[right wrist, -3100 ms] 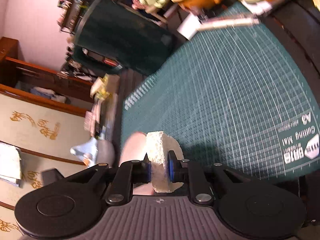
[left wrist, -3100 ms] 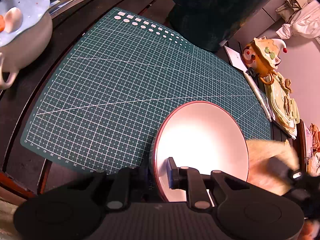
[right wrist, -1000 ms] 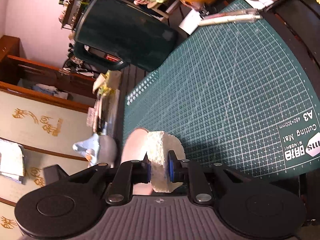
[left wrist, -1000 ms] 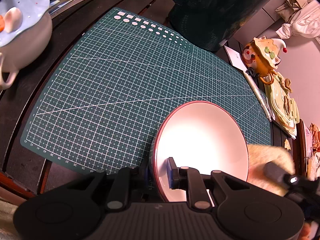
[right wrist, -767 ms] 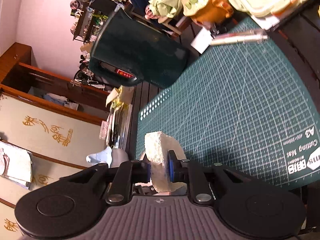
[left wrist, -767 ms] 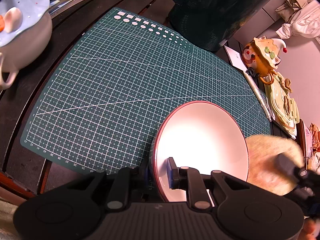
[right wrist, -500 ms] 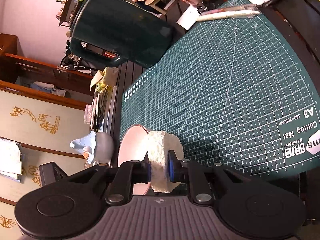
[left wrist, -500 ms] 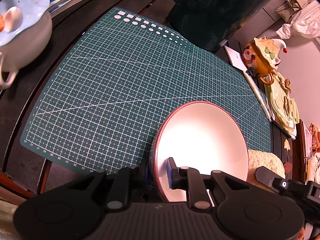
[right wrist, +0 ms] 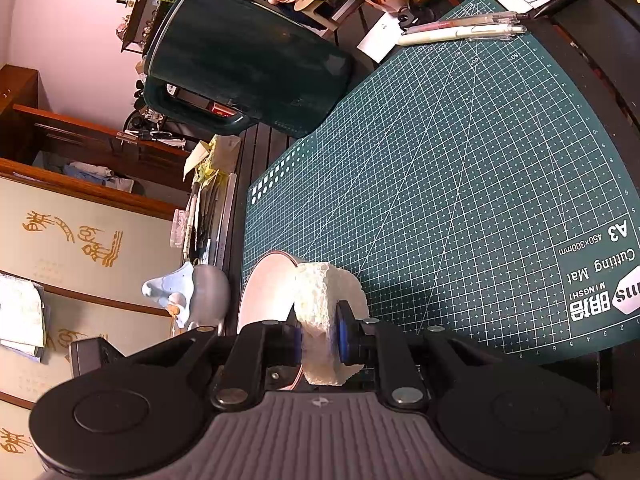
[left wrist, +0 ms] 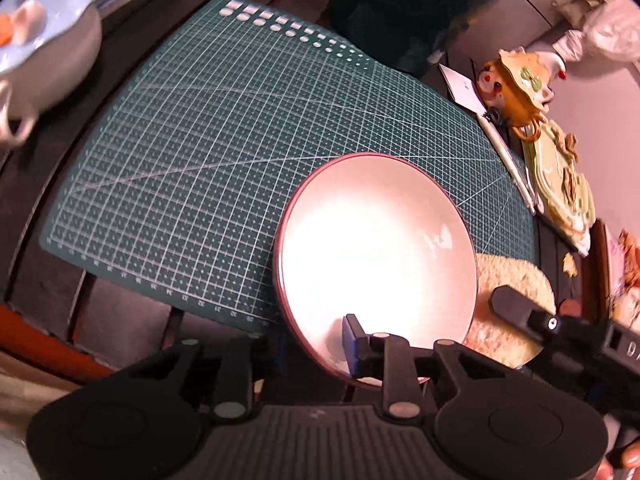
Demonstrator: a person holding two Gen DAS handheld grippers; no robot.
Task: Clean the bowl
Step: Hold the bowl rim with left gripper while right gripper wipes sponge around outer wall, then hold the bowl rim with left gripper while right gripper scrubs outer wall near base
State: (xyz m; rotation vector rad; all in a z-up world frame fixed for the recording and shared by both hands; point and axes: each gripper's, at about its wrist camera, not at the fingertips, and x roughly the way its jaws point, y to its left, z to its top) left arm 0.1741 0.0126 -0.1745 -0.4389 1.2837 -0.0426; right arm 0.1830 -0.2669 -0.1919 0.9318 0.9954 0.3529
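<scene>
A white bowl (left wrist: 376,248) with a dark red rim lies on the near right part of the green cutting mat (left wrist: 200,140). My left gripper (left wrist: 316,344) straddles its near rim, one finger inside and one outside. Its jaws are opening, and the pads look just clear of the rim. My right gripper (right wrist: 318,340) is shut on a pale, rough sponge (right wrist: 324,300), held against the outside of the bowl (right wrist: 264,296). In the left wrist view the sponge (left wrist: 508,280) sits at the bowl's right edge, with a black right-gripper finger (left wrist: 516,306) over it.
A dark green jug (right wrist: 248,64) stands at the mat's far end. A grey pot with a blue lid (left wrist: 44,48) is off the mat's left. Pens (right wrist: 460,30), a clown figure (left wrist: 516,84) and a green dish (left wrist: 560,192) line the right side.
The sponge has come in against the bowl's right outer side. The left fingers have spread a little at the rim. The bowl now shows more of its inside, and the left view is blurred.
</scene>
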